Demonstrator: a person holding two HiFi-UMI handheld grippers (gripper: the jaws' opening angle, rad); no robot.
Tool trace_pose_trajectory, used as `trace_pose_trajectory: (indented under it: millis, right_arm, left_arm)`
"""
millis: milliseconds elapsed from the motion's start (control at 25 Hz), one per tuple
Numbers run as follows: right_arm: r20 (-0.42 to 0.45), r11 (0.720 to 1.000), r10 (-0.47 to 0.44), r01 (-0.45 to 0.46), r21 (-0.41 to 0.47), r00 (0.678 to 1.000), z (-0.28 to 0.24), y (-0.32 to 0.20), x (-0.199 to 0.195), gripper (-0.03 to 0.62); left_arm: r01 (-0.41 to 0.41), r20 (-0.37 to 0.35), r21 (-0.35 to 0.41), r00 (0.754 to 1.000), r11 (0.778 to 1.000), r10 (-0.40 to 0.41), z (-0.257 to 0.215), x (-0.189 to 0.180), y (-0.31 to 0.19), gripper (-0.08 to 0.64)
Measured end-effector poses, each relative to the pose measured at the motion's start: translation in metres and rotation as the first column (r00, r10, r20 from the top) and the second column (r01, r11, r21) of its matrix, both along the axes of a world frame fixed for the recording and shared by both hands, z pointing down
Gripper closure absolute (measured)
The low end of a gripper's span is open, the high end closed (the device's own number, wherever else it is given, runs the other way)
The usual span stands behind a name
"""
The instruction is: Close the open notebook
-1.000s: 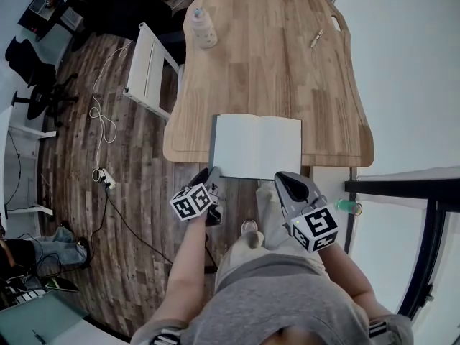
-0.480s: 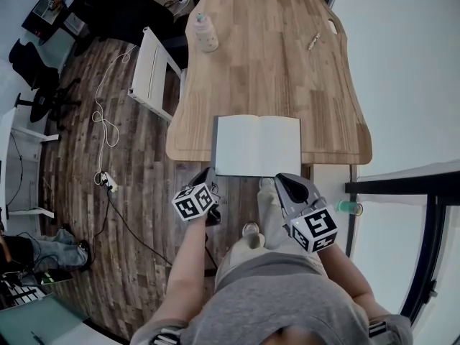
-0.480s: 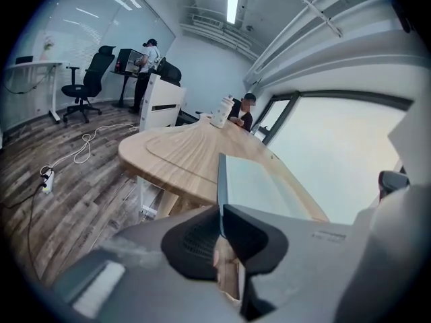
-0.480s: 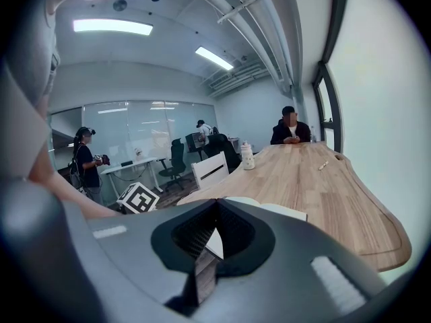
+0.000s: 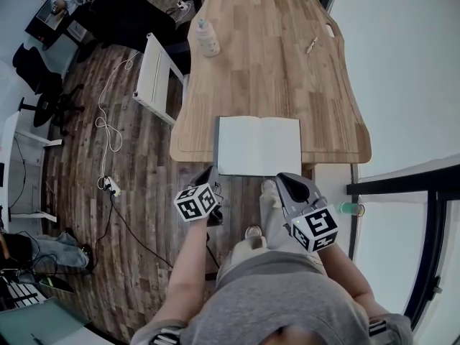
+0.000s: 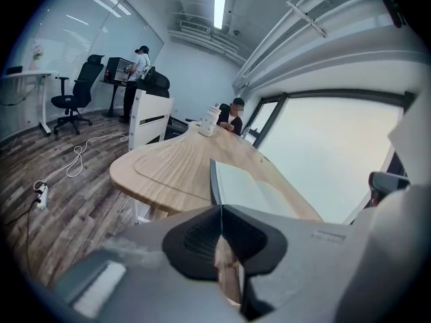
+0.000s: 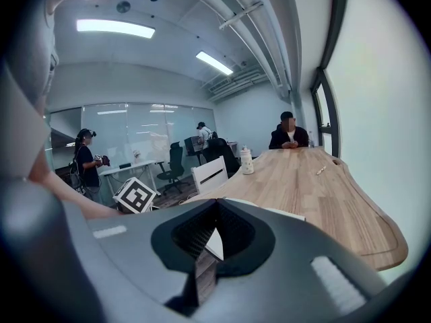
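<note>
Notebook point(image 5: 259, 146) at table point(image 5: 287, 77) near edge; bottle point(image 5: 208, 38) far left, pen point(image 5: 311, 45) far right.

The left claw point(image 6: 219, 208) had its jaws wide apart a second ago. Now they are nearly together and closing. The left edge of the notebook point(image 6: 250, 188) sits right at its tips; I cannot tell whether the cover is pinched.
</note>
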State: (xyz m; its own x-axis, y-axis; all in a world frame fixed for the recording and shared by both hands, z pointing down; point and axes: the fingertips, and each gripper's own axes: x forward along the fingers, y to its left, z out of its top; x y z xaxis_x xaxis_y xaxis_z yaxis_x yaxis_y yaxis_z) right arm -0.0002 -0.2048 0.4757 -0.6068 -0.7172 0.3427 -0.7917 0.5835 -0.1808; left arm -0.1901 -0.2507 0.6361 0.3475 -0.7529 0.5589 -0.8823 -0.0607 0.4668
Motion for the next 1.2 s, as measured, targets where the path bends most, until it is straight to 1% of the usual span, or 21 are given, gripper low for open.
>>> trace_pose_trajectory:
  millis: [280,520,800,1200]
  right_arm:
    - [0.004,1.000,0.021,-0.021,0.016,1.000,-0.006,0.006,0.004,0.591]
    - [0.008,0.999,0.044,-0.044,0.022,0.999,-0.008,0.013,0.013,0.591]
    - [0.012,0.997,0.074,-0.074,0.037,0.997,-0.014,0.018,0.023,0.591]
    - [0.010,0.993,0.112,-0.112,0.047,0.994,-0.016,0.023,0.037,0.591]
  left_arm:
    - [-0.039,-0.014,0.076,0.999,0.996,0.041,-0.036,0.013,0.001,0.548]
    - [-0.086,-0.014,0.134,0.996,0.987,0.089,-0.062,0.032,0.002,0.548]
    - [-0.148,-0.024,0.191,0.987,0.970,0.156,-0.088,0.059,0.004,0.548]
    - [-0.236,-0.026,0.240,0.968,0.941,0.250,-0.107,0.096,0.007,0.549]
